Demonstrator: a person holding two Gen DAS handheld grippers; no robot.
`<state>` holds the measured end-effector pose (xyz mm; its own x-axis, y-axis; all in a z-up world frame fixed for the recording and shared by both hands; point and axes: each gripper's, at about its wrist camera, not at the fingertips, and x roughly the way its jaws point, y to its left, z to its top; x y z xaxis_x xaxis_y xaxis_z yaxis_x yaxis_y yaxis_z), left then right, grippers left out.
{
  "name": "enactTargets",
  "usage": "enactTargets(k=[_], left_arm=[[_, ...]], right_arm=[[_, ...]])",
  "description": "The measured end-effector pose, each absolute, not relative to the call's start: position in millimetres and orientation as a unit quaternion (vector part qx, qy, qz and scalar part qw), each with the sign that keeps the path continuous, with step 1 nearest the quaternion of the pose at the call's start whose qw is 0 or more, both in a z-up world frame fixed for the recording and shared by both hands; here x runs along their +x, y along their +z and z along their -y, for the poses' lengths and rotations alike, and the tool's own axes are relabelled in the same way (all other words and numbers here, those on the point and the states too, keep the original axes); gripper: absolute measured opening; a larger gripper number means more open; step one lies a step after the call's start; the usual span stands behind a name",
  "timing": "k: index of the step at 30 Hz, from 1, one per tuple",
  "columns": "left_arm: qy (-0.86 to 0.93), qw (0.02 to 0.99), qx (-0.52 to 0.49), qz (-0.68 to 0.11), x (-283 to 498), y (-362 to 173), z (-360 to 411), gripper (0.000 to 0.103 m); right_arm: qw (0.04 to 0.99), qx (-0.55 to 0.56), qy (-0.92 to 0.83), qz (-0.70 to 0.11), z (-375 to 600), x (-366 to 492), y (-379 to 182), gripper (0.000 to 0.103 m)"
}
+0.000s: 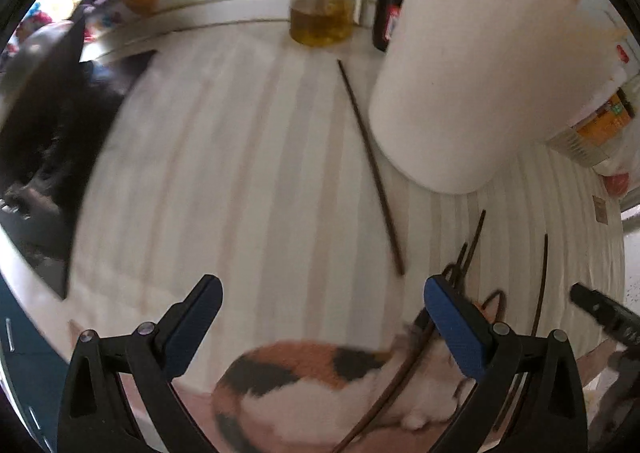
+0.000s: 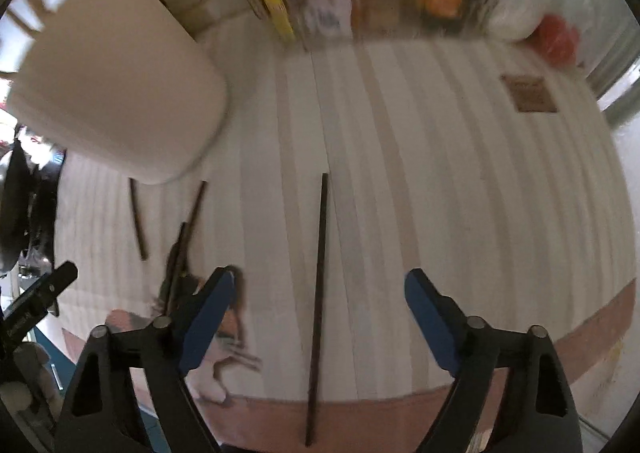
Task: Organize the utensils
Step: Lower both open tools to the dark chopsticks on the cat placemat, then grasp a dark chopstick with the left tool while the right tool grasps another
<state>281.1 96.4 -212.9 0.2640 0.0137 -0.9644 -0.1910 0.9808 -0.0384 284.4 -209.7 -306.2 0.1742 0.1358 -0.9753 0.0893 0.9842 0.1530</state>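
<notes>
— Where are the chopsticks?
— Thin and dark: one (image 1: pixel 372 169) just left of the holder (image 1: pixel 472 65), another (image 2: pixel 318 305) right of it, between the right gripper (image 2: pixel 320 293) fingers.
— Grippers?
— Left gripper (image 1: pixel 322 293) and right, both wide apart, empty.

Four loose thin dark brown wooden chopsticks are lying on the striped cloth: one (image 1: pixel 372 169) beside the single tall cream cylindrical holder (image 1: pixel 472 65), two crossing (image 1: pixel 474 243), one (image 1: pixel 541 285) apart. One glass oil dispenser (image 1: pixel 322 9) and one dark glass bottle (image 1: pixel 394 1) are standing behind.
</notes>
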Motion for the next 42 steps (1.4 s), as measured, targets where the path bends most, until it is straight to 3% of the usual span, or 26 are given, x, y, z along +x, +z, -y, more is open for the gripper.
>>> enactTargets(k=[3, 5, 9, 11, 12, 14, 15, 18, 20, 22, 33, 39, 40, 42], left_arm=[[0.049, 0.786, -0.062, -0.614, 307.8, -234.0, -81.3, 0.098], [0.043, 0.780, -0.051, -0.622, 319.0, -245.6, -74.7, 0.085], [0.029, 0.768, -0.036, -0.639, 330.8, -267.9, -61.4, 0.064], [0.027, 0.763, -0.032, -0.645, 331.2, -275.4, -56.9, 0.039], [0.027, 0.764, -0.026, -0.644, 330.3, -277.0, -54.5, 0.039], [0.019, 0.772, -0.016, -0.635, 327.1, -276.0, -48.8, 0.015], [0.017, 0.773, -0.015, -0.634, 325.4, -276.5, -47.7, 0.008], [0.014, 0.774, -0.013, -0.633, 316.1, -275.5, -50.9, 0.005], [0.016, 0.772, -0.013, -0.635, 306.4, -274.4, -57.4, 0.005], [0.018, 0.770, -0.011, -0.637, 292.5, -274.4, -64.1, 0.004], [0.044, 0.748, -0.023, -0.662, 173.1, -269.6, -92.9, 0.004], [0.060, 0.740, -0.034, -0.669, 149.4, -265.1, -93.4, 0.009], [0.063, 0.739, -0.031, -0.670, 150.9, -264.3, -92.6, 0.009], [0.078, 0.744, -0.027, -0.663, 159.0, -254.6, -93.1, 0.009]], right_arm=[[0.745, 0.076, 0.015, -0.663, 202.8, 298.7, -325.3, 0.075], [0.736, 0.074, 0.017, -0.672, 199.7, 303.3, -334.8, 0.068], [0.730, 0.069, 0.016, -0.680, 197.0, 304.1, -342.7, 0.065], [0.728, 0.064, 0.013, -0.683, 196.0, 303.1, -345.2, 0.061], [0.725, 0.059, 0.014, -0.686, 194.8, 302.0, -347.3, 0.061], [0.720, 0.046, 0.012, -0.693, 192.3, 299.0, -351.5, 0.059], [0.722, 0.036, 0.014, -0.691, 189.5, 297.8, -352.3, 0.058], [0.723, -0.007, 0.005, -0.691, 183.0, 293.0, -353.2, 0.042], [0.724, -0.026, 0.007, -0.689, 179.1, 288.5, -353.1, 0.020], [0.721, -0.030, 0.014, -0.692, 179.1, 281.5, -353.6, 0.008], [0.692, -0.055, 0.056, -0.717, 178.7, 218.1, -363.1, 0.007], [0.678, -0.028, 0.062, -0.732, 174.6, 201.7, -365.8, 0.008], [0.674, -0.016, 0.062, -0.736, 179.0, 204.7, -366.6, 0.009], [0.679, -0.004, 0.056, -0.732, 189.4, 210.2, -364.9, 0.022]])
